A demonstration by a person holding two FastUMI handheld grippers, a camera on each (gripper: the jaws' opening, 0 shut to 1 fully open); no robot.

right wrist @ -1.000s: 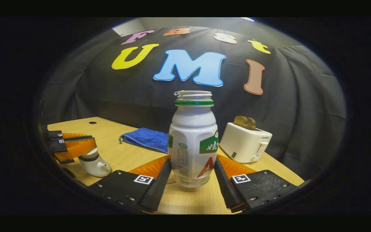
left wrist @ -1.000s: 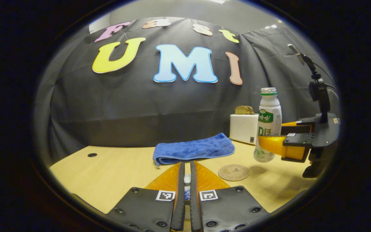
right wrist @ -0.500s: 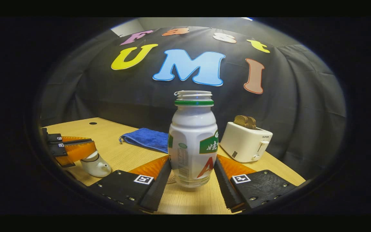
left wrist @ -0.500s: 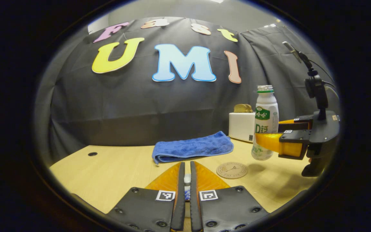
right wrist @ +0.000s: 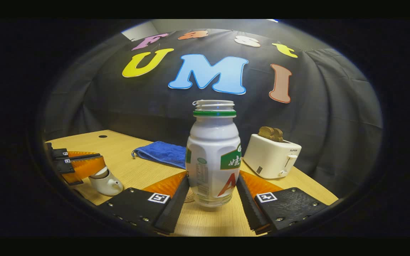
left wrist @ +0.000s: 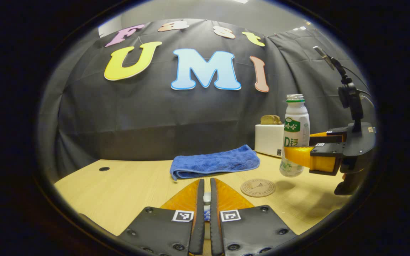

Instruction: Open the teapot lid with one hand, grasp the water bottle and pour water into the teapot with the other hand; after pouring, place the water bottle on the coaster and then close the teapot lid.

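Right gripper (right wrist: 213,193) is clamping the light, slippery, uncapped white plastic bottle (right wrist: 213,156) low, coaster (left wrist: 258,187) at seven o'clock.

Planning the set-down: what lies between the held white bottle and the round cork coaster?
Nothing: in the left gripper view only bare wooden table separates the white bottle from the round cork coaster.

We see a pale wood-grain table (right wrist: 137,170) with a matt finish. The water bottle (right wrist: 213,156) looks like smooth, glossy white plastic with a printed label. The blue towel (left wrist: 215,163) is soft, fuzzy cloth. The round coaster (left wrist: 258,187) seems matt, perhaps cork or wood. The teapot (right wrist: 106,182) is glossy and smooth, the toaster (right wrist: 271,159) smooth white plastic
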